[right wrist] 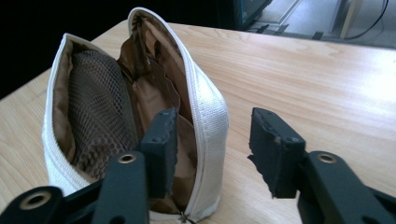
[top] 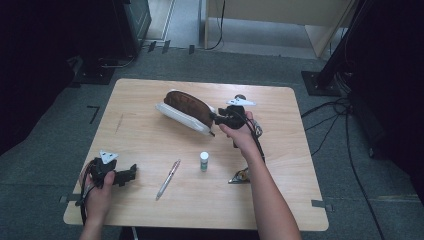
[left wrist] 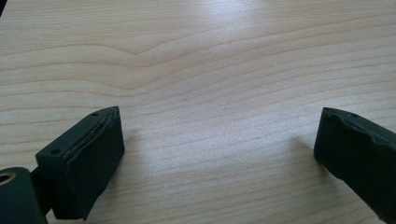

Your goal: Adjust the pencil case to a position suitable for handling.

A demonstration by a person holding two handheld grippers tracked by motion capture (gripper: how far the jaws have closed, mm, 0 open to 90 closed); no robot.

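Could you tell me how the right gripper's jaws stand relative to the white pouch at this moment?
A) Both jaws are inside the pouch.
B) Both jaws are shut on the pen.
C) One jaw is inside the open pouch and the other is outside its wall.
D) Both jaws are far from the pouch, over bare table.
C: in the right gripper view the right gripper straddles the near wall of the white pouch, one jaw against the brown lining, the other outside, not yet closed.

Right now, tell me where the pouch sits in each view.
High view: the pouch lies at table centre, far side, just left of the right gripper.
Left gripper view: bare table between open jaws, no pouch.
Right gripper view: the pouch stands open at left, one jaw inside its mouth, the other outside.
Shared landmark: the wooden table.
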